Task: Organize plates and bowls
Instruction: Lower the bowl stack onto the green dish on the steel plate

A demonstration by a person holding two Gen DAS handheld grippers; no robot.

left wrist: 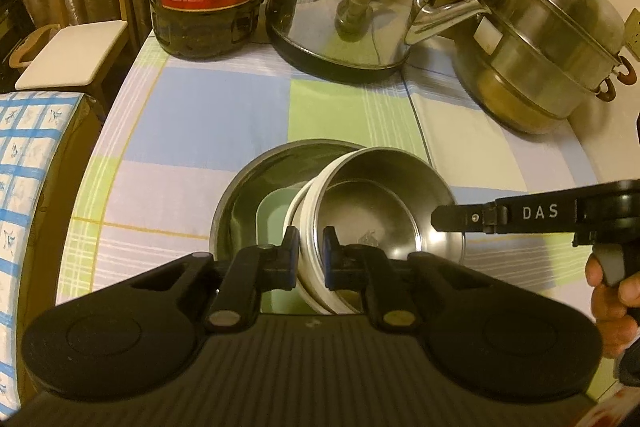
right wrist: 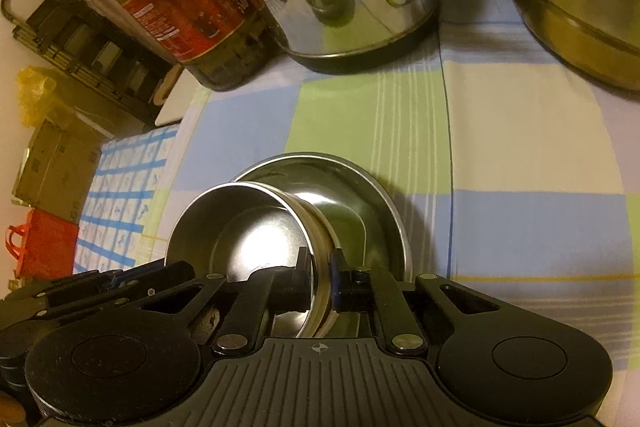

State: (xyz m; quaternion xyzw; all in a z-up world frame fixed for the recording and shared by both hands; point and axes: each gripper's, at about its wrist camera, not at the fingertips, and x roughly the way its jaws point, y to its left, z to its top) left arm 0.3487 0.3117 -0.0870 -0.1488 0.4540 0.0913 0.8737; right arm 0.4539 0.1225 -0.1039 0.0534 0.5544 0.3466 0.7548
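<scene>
Both grippers are clamped on the small steel bowl, left gripper on its near rim, right gripper on the opposite rim. The bowl sits tilted inside the wide steel plate on the checked cloth, w/ a pale green dish under it. Looks like mid-stacking; next move prob needs levelling the bowl & seating it flat.

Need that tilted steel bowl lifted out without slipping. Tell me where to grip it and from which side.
Grip the steel bowl by its thin rim, on opposite sides: it leans in the larger dish, so the wall stands exposed. The left gripper and right gripper are already pinching the rim like that, from the near side.
</scene>
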